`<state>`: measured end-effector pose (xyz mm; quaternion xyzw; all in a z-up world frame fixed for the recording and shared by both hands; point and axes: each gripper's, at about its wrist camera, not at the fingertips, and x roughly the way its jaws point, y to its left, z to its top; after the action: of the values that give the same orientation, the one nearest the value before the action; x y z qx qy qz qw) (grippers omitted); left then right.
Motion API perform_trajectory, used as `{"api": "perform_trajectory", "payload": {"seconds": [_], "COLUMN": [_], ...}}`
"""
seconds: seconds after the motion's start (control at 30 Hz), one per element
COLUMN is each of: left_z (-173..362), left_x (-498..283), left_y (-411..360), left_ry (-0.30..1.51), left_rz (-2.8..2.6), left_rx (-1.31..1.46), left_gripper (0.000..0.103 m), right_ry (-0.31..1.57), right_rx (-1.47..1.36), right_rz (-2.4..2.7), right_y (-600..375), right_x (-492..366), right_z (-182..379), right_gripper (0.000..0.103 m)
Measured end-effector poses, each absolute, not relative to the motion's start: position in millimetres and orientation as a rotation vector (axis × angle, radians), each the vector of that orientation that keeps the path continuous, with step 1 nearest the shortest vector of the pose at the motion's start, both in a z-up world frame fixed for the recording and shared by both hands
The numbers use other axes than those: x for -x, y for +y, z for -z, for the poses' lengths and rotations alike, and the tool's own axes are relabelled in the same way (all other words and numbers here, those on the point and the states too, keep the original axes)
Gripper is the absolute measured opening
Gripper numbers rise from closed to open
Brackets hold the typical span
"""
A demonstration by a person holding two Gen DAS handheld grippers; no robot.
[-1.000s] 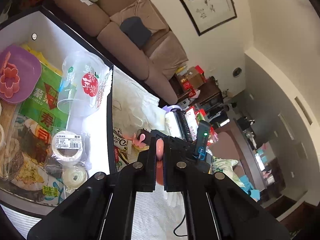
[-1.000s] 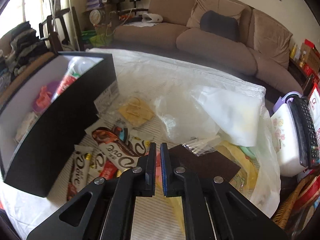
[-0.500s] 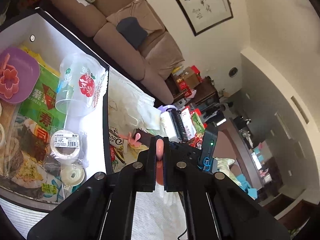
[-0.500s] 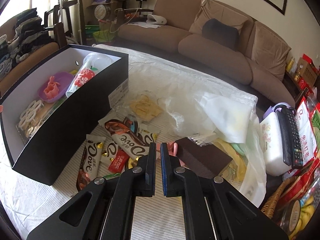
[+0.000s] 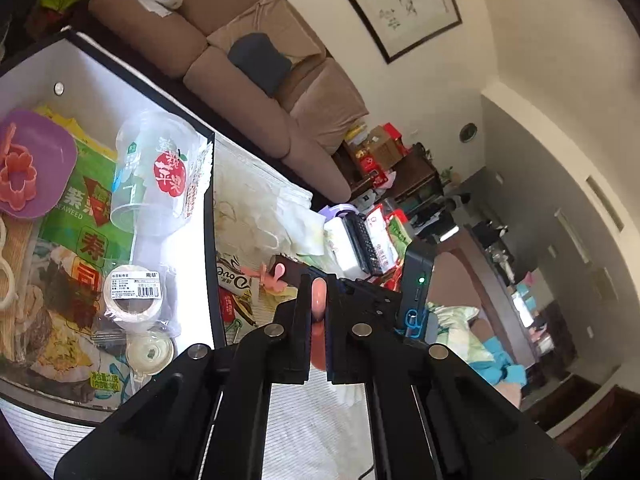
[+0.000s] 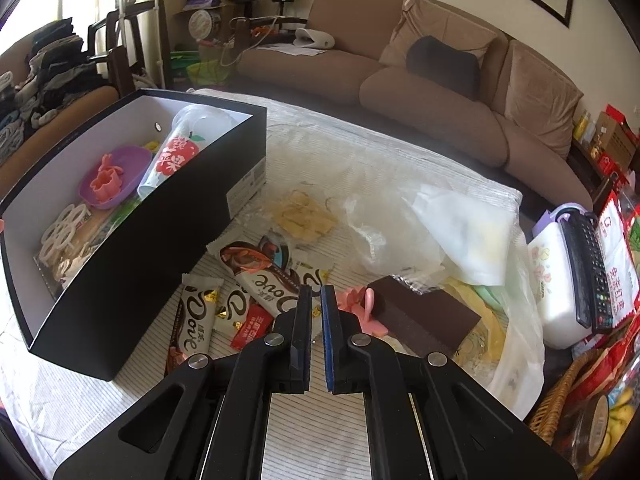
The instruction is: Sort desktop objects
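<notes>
The left gripper (image 5: 318, 308) is clamped on a slim pink stick (image 5: 319, 300) that pokes up between its fingers. Off to its left sits the black box (image 5: 208, 240), holding a plastic cup (image 5: 154, 176), a purple dish (image 5: 38, 168) and a roll of tape (image 5: 132, 296). The right gripper (image 6: 316, 316) is closed with nothing in it, tilted down over the striped cloth (image 6: 320, 432). Chocolate bars (image 6: 268, 280) lie just ahead and to its left, beside the box (image 6: 160, 248); a pink clip (image 6: 360, 308) and a brown block (image 6: 420, 320) sit just to its right.
</notes>
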<state>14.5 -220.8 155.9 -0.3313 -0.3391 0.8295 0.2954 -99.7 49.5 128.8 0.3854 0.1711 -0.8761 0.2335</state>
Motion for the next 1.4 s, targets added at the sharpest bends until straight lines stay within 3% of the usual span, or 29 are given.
{"api": "perform_trajectory", "payload": {"seconds": [0.1, 0.17, 0.37, 0.57, 0.6, 0.7, 0.87, 1.2, 1.27, 1.33, 1.37, 1.4], "left_z": [-164, -161, -118, -80, -77, -70, -37, -16, -14, -11, -11, -11], "left_x": [-26, -35, -49, -48, -48, -57, -59, -67, -67, -65, -64, -64], "left_y": [-177, -141, -57, -27, -28, -24, -15, -13, -12, -15, -20, -23], "left_ry": [-0.702, -0.597, -0.367, -0.269, -0.266, -0.163, -0.054, 0.030, 0.055, 0.051, 0.025, 0.004], "left_rz": [-2.254, -2.240, -2.274, -2.357, -2.366, -2.415, -2.472, -2.627, -2.660, -2.703, -2.721, -2.739], "left_rx": [0.920, 0.956, 1.152, 1.227, 1.228, 1.222, 1.324, 1.347, 1.362, 1.413, 1.432, 1.442], "left_gripper": [0.004, 0.004, 0.004, 0.009, 0.016, 0.055, 0.058, 0.083, 0.087, 0.102, 0.103, 0.103], "right_ry": [0.339, 0.273, 0.158, 0.000, -0.009, -0.058, -0.083, 0.013, 0.071, 0.086, 0.052, 0.036], "right_rx": [-1.163, -1.199, -1.305, -1.314, -1.306, -1.303, -1.343, -1.283, -1.270, -1.241, -1.236, -1.236], "right_rz": [2.479, 2.496, 2.527, 2.528, 2.527, 2.518, 2.437, 2.499, 2.512, 2.527, 2.519, 2.514], "right_y": [81, 107, 172, 204, 207, 214, 205, 187, 181, 177, 177, 177], "right_x": [89, 72, 35, 19, 18, 16, 16, 12, 11, 8, 9, 10], "right_z": [-123, -115, -85, -74, -74, -71, -42, -24, -21, -18, -17, -17], "right_gripper": [0.011, 0.025, 0.048, 0.052, 0.052, 0.057, 0.064, 0.077, 0.085, 0.092, 0.100, 0.102]}}
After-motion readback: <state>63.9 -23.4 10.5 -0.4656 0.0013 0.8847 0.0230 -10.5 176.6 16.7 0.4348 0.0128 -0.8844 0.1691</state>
